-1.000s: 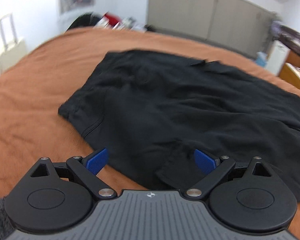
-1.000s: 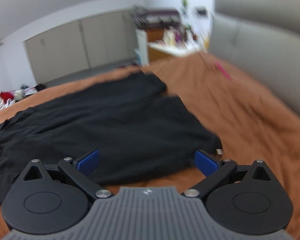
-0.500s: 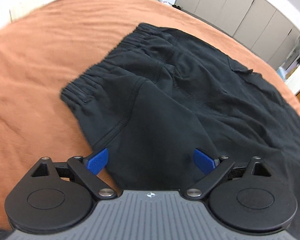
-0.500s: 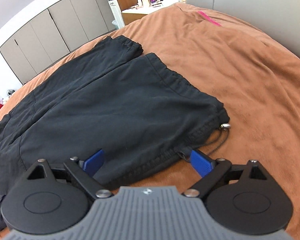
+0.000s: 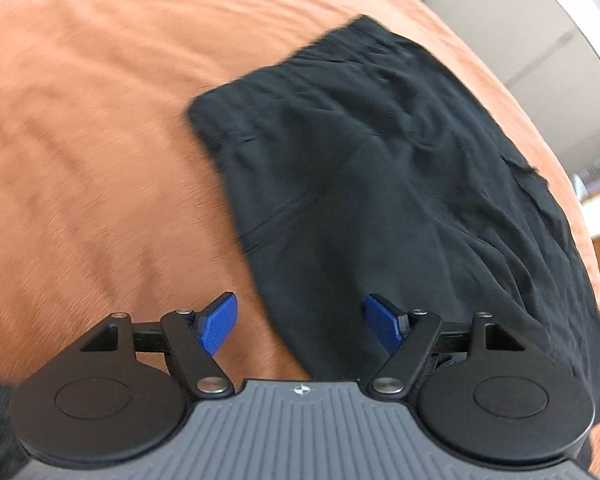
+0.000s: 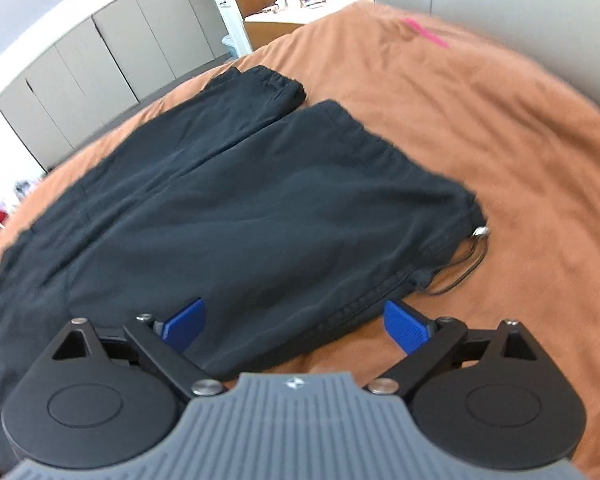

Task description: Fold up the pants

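Black pants [image 5: 380, 168] lie spread flat on an orange-brown bedspread [image 5: 80, 140]. The left wrist view looks down on the waistband end. My left gripper [image 5: 302, 322] hovers over the pants' near side edge; its jaws are closing, with that edge between the blue pads [image 5: 220, 322], which do not press on it. In the right wrist view the pants [image 6: 228, 200] show their two leg cuffs, the nearer one with a drawcord [image 6: 466, 264]. My right gripper [image 6: 296, 322] stands open over the near cuff's hem, gripping nothing.
Grey cabinet doors [image 6: 100, 64] line the far wall. A grey padded headboard [image 6: 500, 4] rises at the right. A cluttered desk [image 6: 284, 4] stands beyond the bed. A pink strip [image 6: 424, 34] lies on the bedspread. Bare bedspread [image 6: 520, 168] stretches right of the cuffs.
Both grippers have dropped closer to the pants and rolled. The left view swung over the waistband end, and its pads have drawn somewhat closer together. The right gripper neared the cuff hem.
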